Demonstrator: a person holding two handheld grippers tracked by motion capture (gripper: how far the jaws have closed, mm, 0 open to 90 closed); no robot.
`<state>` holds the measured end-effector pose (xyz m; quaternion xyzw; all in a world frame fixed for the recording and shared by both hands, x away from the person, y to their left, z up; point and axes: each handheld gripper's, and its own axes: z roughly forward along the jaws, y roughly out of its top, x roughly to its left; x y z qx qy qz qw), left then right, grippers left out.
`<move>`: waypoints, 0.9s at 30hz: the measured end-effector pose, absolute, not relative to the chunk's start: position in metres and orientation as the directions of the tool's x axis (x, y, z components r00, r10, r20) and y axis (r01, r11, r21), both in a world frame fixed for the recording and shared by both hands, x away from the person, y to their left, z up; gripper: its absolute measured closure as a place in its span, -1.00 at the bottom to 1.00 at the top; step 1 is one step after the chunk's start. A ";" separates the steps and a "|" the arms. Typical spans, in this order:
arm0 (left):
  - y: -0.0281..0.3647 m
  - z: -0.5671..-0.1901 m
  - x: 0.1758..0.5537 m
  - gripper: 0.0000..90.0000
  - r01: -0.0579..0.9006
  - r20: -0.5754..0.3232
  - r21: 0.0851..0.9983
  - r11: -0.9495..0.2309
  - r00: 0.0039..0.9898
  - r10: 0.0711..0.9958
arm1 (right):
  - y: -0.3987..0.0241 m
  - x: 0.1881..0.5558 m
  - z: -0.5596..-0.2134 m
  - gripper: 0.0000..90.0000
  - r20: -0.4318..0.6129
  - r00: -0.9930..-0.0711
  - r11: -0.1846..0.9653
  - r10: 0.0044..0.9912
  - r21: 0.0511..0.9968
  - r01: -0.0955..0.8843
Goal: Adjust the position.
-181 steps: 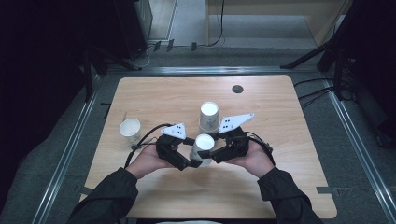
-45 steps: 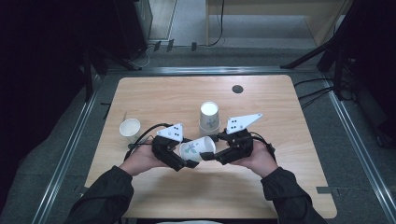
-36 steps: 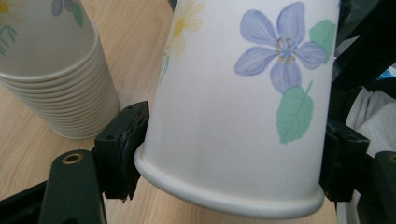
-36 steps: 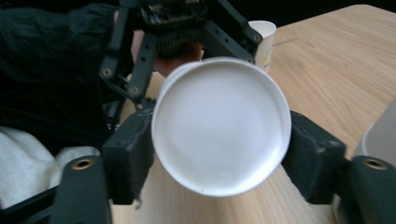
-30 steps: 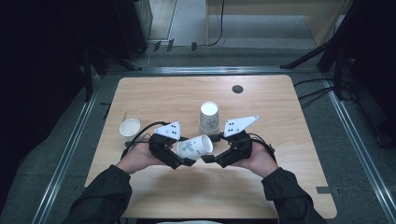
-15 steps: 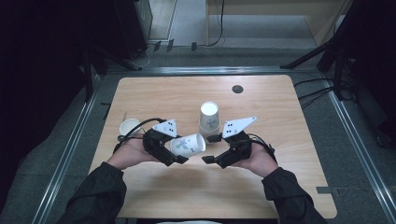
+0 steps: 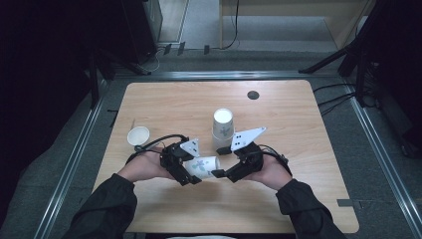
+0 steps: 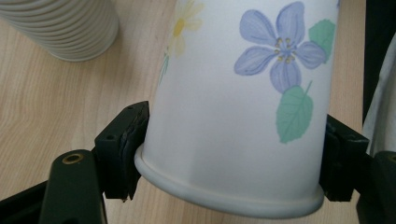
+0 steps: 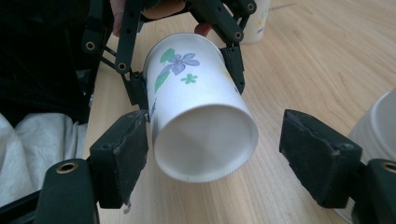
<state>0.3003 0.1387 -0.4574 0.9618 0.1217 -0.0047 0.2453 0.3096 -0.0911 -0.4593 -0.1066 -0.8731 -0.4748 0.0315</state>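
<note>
Wooden table [image 7: 164,99] filling mid-frame; upturned cup stack [image 7: 222,128] standing centre, a lone open cup [image 7: 138,135] at left. I'm clamping the flowered cup [image 7: 204,166] on its side, low centre, in my left gripper [image 7: 193,175], pads squeezing near its rim. My right gripper [image 7: 222,174] has just been opening; jaws now standing apart around the cup's base, one maybe grazing. Handover looks done, so left is carrying alone.

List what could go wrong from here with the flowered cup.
1. The left gripper clamps the flowered cup near its rim; a harder squeeze may buckle the thin wall.
2. The right gripper stands open around the cup's base, one pad apart; closing off-centre may twist the cup loose.
3. The cup stack stands close behind; a swing may topple it.
</note>
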 end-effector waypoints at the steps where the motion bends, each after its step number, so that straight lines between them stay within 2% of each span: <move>1: 0.137 -0.458 0.300 -0.47 0.235 -0.068 0.464 -0.854 0.971 0.231 | -0.090 0.310 -0.460 -0.46 0.156 -0.976 0.532 0.153 0.819 0.214; 21: 0.130 -0.460 0.297 -0.47 0.204 -0.061 0.462 -0.863 0.978 0.199 | -0.073 0.306 -0.469 -0.24 0.174 -0.981 0.578 0.092 0.793 0.194; 27: 0.134 -0.458 0.300 -0.68 0.206 -0.077 0.499 -0.842 0.978 0.194 | -0.076 0.306 -0.465 -0.24 0.155 -0.984 0.566 0.091 0.805 0.179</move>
